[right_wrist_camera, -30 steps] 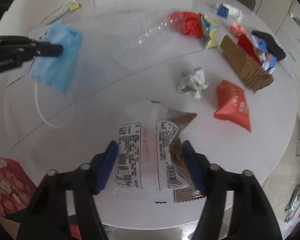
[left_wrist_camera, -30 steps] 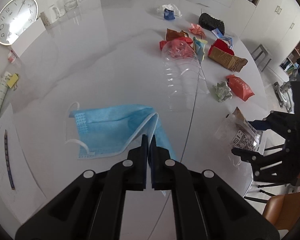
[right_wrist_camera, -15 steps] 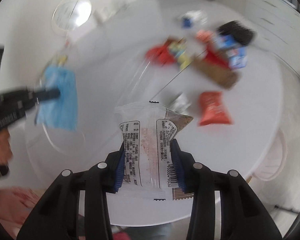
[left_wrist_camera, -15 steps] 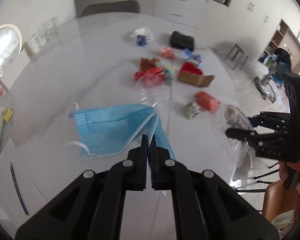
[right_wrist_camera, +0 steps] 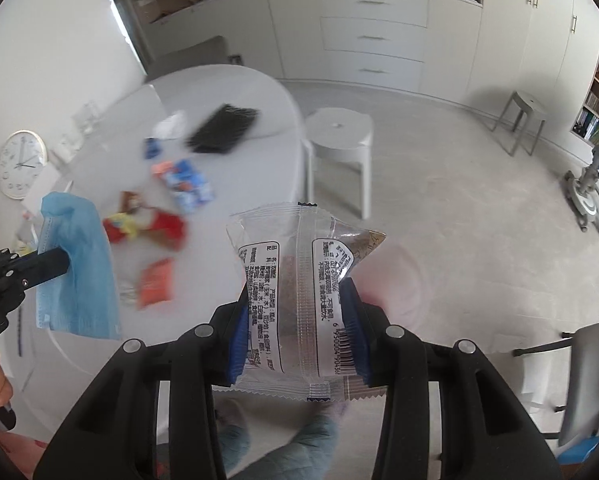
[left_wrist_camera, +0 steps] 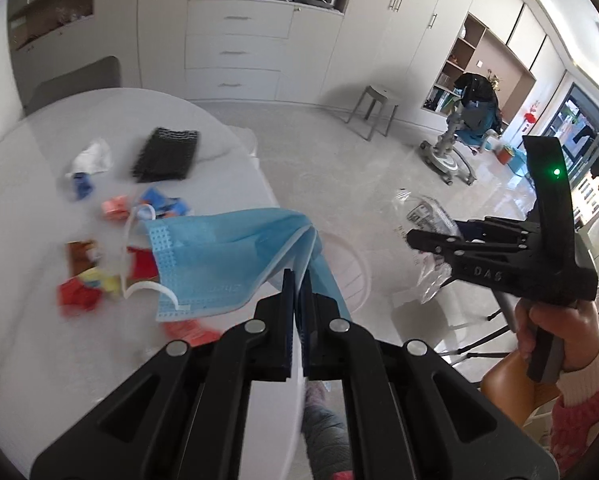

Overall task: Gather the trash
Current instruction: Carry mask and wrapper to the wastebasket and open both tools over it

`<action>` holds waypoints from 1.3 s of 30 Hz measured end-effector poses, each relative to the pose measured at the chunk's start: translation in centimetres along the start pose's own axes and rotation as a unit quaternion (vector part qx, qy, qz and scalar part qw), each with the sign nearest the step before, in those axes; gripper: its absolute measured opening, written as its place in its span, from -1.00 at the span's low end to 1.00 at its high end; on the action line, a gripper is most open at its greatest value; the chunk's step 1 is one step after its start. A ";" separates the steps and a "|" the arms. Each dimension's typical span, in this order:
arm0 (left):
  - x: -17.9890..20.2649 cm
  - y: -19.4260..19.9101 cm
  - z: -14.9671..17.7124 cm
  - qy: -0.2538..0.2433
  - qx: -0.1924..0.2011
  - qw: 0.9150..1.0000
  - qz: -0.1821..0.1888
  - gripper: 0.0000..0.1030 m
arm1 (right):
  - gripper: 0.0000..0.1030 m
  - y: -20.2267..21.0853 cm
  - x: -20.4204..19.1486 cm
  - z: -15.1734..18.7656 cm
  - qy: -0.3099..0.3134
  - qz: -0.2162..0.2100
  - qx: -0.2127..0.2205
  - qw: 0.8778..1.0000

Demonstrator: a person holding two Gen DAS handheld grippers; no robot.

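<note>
Your left gripper [left_wrist_camera: 297, 280], pressed together, pinches a pleated blue face mask [left_wrist_camera: 235, 256] that trails to its left; your right gripper [right_wrist_camera: 297, 320] clamps a clear printed snack wrapper [right_wrist_camera: 299, 280] standing straight ahead of it, both clear of the round white bench [left_wrist_camera: 39, 184]; no bin shows in either view.
</note>
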State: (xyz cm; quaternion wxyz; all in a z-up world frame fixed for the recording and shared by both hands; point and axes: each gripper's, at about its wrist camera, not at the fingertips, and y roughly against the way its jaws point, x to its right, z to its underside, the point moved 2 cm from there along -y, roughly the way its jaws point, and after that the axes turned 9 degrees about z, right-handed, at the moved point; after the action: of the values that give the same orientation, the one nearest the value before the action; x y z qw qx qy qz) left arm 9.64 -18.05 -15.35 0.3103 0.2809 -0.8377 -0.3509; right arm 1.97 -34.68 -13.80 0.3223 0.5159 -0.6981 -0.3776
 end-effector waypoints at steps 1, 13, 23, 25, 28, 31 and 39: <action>0.8 -1.5 -0.7 0.004 -0.007 1.000 0.001 -0.95 | -0.18 -0.8 1.7 -0.2 0.006 -0.003 -0.005 1.000; 6.5 -18.5 -6.2 0.032 -0.102 0.994 0.031 -0.95 | -0.17 -9.1 11.2 -4.4 0.045 -0.019 -0.074 0.996; 5.6 -25.9 -6.7 0.044 -0.183 0.982 0.015 -0.85 | -0.17 -13.0 13.8 -5.7 0.049 -0.032 -0.110 0.992; 5.4 -25.7 -6.9 0.048 -0.184 0.982 0.013 -0.19 | -0.17 -13.4 13.9 -6.0 0.049 -0.036 -0.113 0.992; 5.5 -25.5 -7.2 0.037 -0.158 0.987 -0.012 0.19 | -0.17 -13.8 14.0 -6.1 0.052 -0.042 -0.115 0.991; 5.8 -25.2 -7.5 0.026 -0.160 0.987 -0.014 0.22 | -0.17 -14.1 14.1 -6.1 0.054 -0.044 -0.118 0.991; 5.4 -23.5 -8.6 0.043 -0.147 0.987 -0.040 0.56 | -0.15 -14.2 13.9 -6.0 0.055 -0.045 -0.117 0.991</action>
State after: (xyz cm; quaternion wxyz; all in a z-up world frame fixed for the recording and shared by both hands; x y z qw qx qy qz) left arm 18.24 -39.30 -26.72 0.3701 0.2801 -0.7507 -0.4702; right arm 10.15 -51.87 -22.09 0.4009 0.5255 -0.6068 -0.4415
